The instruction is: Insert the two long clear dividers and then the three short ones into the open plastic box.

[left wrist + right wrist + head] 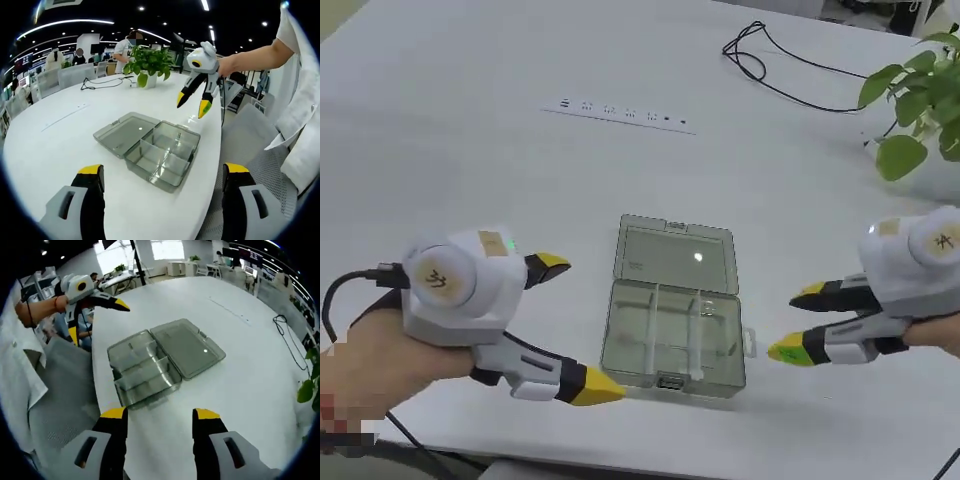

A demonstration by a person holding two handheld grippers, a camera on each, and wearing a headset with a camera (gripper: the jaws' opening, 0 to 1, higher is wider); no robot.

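1. one plastic box (672,335), lid open, near front edge of desk (470,180); clear dividers (658,325) seated inside, count unclear.
2. left gripper (580,328), right gripper (794,321): jaws apart, empty, flanking box.
3. insertion judged done or nearly so.

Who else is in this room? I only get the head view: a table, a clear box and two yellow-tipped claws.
Observer: The left gripper view shows a person standing beyond the plant.
Operator: Anywhere to sit?
Observer: A grey mesh chair stands at the table edge.
Operator: What is the holder wearing?
Observer: A loose white garment, beside the bare arm holding the right gripper.
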